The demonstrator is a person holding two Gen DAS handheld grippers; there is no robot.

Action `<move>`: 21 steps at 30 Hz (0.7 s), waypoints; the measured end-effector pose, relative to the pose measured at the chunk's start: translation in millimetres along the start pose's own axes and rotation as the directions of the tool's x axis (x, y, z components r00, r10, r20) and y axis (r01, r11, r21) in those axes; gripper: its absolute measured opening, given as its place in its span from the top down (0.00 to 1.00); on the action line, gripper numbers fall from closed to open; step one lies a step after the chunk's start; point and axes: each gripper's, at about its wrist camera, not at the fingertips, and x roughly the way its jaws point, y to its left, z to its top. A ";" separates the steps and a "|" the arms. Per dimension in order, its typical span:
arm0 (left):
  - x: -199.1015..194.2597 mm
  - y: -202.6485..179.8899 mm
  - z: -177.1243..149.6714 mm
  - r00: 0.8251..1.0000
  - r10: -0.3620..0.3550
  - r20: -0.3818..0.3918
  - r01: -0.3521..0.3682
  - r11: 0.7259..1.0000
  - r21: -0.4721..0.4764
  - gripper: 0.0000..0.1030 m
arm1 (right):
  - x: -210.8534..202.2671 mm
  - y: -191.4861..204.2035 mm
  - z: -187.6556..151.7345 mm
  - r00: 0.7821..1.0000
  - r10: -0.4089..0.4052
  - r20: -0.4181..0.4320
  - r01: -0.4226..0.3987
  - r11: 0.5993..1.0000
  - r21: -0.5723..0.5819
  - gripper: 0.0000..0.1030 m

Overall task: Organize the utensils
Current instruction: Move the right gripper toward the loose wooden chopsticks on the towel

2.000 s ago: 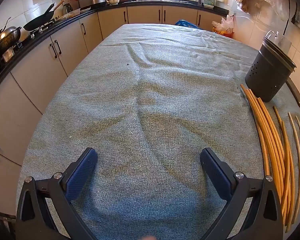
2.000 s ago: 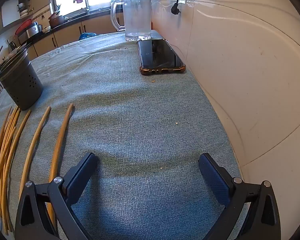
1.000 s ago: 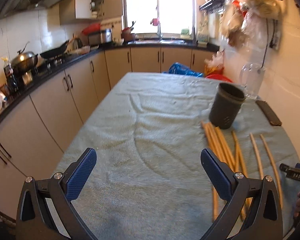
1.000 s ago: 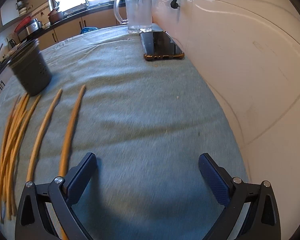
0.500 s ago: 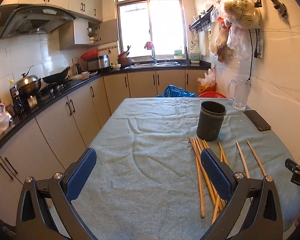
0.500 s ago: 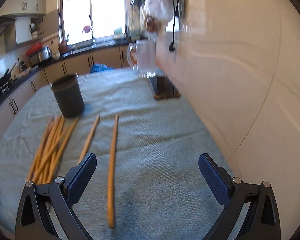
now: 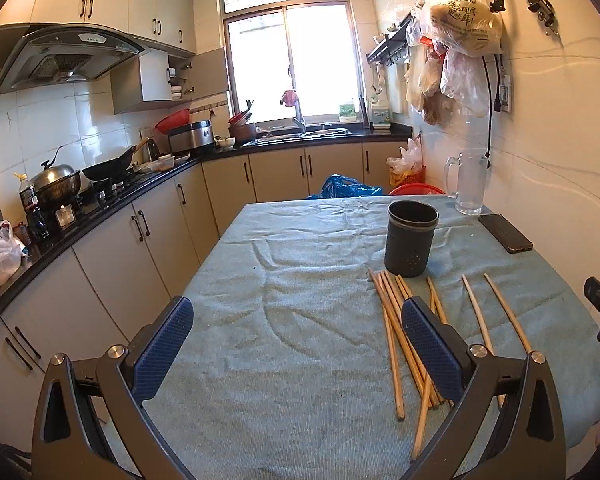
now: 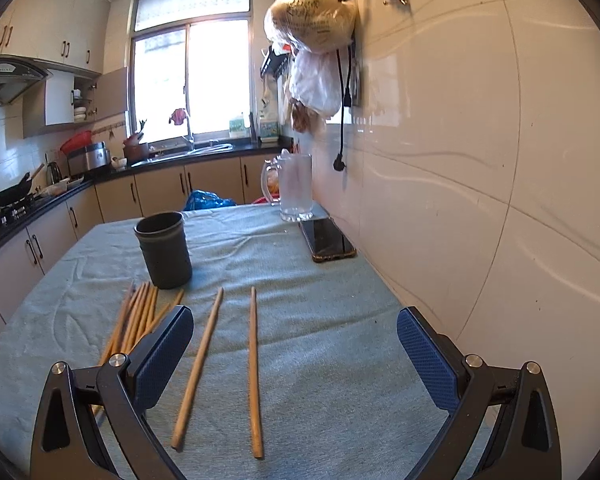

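Kitchen table (image 7: 300, 360) had a grey cloth; chopsticks (image 8: 140, 316) lay loose before the dark holder (image 8: 164, 250). Both the left gripper (image 7: 296, 344) and right gripper (image 8: 296, 344) were spread wide, empty. I'd grab one stick mid-length, probably.

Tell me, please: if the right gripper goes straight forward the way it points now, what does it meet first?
Probably nothing close: the right gripper hangs open above the grey-green cloth, aimed between the dark cylindrical holder and the black phone. The clear glass jug lies farthest ahead; depth is unclear.
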 end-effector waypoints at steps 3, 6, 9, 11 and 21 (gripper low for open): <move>0.3 1.1 -1.4 1.000 -0.001 -0.013 0.001 1.000 -0.004 0.00 | -4.7 3.6 0.1 1.000 0.003 0.014 -0.003 1.000 -0.010 0.00; 0.7 3.4 -3.4 1.000 -0.005 -0.027 0.004 1.000 -0.015 0.00 | -8.7 8.0 -0.6 1.000 0.009 0.024 -0.008 1.000 -0.019 0.00; 0.2 3.7 -4.7 0.999 -0.011 -0.031 0.011 1.000 -0.020 0.00 | -11.7 9.5 -0.6 1.000 0.007 0.030 -0.006 1.000 -0.023 0.00; -0.3 4.4 -5.1 0.999 -0.019 -0.034 0.018 1.000 -0.025 0.00 | -13.6 10.2 -1.1 0.999 0.007 0.036 -0.006 1.000 -0.030 0.00; -5.4 8.0 -5.8 0.997 -0.073 -0.032 0.071 0.996 -0.060 0.00 | -17.9 17.6 -2.3 0.999 0.010 0.051 -0.008 0.999 -0.046 0.00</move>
